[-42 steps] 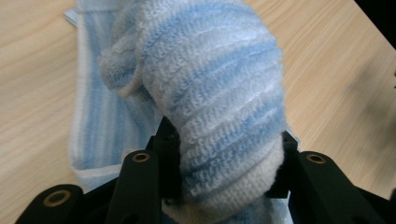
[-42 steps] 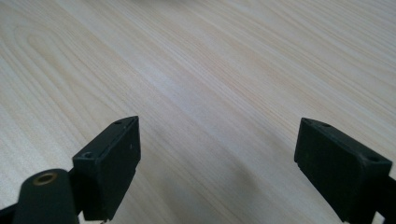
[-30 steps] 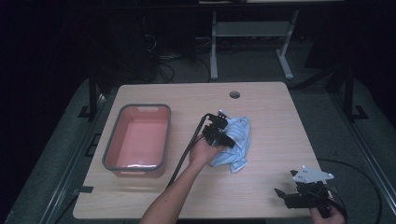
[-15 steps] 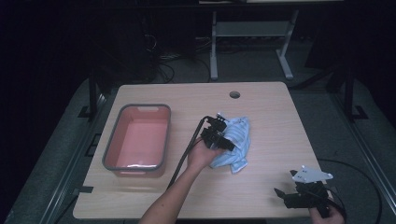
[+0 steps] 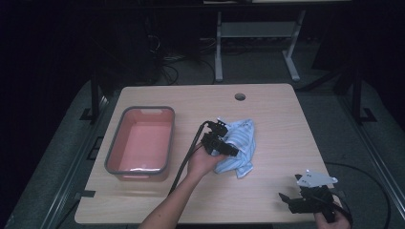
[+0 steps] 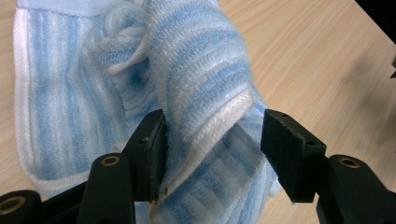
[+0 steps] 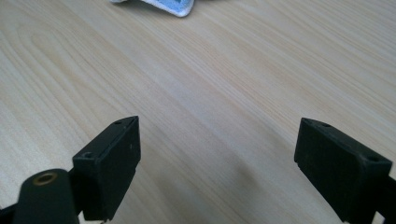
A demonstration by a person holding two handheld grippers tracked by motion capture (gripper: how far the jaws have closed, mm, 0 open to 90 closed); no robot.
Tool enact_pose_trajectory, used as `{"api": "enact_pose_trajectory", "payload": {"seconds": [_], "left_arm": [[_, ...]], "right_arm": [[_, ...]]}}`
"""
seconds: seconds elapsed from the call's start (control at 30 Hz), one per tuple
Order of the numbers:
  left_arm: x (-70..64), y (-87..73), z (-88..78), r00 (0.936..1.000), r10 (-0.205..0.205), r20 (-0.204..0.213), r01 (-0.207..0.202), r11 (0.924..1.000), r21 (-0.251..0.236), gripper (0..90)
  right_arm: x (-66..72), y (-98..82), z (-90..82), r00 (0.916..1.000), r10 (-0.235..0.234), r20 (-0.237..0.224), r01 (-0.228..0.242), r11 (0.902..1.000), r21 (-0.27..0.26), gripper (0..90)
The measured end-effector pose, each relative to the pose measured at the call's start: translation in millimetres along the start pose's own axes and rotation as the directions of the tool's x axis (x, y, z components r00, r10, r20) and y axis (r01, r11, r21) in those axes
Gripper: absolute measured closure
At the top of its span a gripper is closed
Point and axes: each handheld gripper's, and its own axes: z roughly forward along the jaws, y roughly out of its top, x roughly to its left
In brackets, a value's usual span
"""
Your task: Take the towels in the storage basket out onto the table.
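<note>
A blue-and-white striped towel lies crumpled on the wooden table, right of its middle. My left gripper rests at the towel's left edge, held by a bare hand. In the left gripper view a raised fold of the towel stands between the jaws of the left gripper. Those jaws have just been opening: the fold leans on the left pad and the other pad stands clear of it. My right gripper sits at the table's front right corner, and in its own view the right gripper is wide open over bare wood.
A pink tub with a grey rim stands on the left half of the table. A round cable hole is near the far edge. A corner of the towel shows at the top of the right gripper view. Dark floor and a desk frame lie beyond.
The left hand has shifted slightly at the towel's edge. The right gripper has kept still at the front right corner.
</note>
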Motion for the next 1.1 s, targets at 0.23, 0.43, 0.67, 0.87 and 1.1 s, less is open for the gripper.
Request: {"api": "enact_pose_trajectory", "payload": {"seconds": [0.23, 0.43, 0.67, 0.87, 1.1], "left_arm": [[2.1, -5.7, -6.8, 0.9999, -0.004, 0.012, 0.004, 0.9999, -0.009, 41.2], [6.0, -10.8, -15.7, 0.9998, -0.007, 0.019, 0.007, 0.9998, -0.019, 40.2], [9.1, -17.1, -23.5, 0.9995, -0.021, 0.024, 0.022, 0.9988, -0.045, 38.4], [8.5, -22.9, -28.3, 0.9995, -0.016, 0.026, 0.017, 0.9986, -0.051, 38.1], [11.7, -30.7, -32.0, 0.9997, -0.014, 0.019, 0.015, 0.9982, -0.058, 37.8]], "right_arm": [[-1.2, -0.6, -1.0, 1.0000, 0.001, 0.007, -0.001, 1.0000, 0.001, 13.9], [-1.8, -0.8, -0.6, 1.0000, 0.001, 0.008, -0.001, 1.0000, 0.003, 13.9], [-1.4, -0.6, -0.2, 0.9999, 0.000, 0.010, 0.000, 1.0000, 0.005, 13.9], [-1.0, -0.3, 0.0, 0.9999, 0.001, 0.013, -0.001, 1.0000, 0.008, 13.9], [-1.0, -0.4, -0.4, 0.9999, 0.001, 0.013, -0.001, 1.0000, 0.007, 13.9]]}}
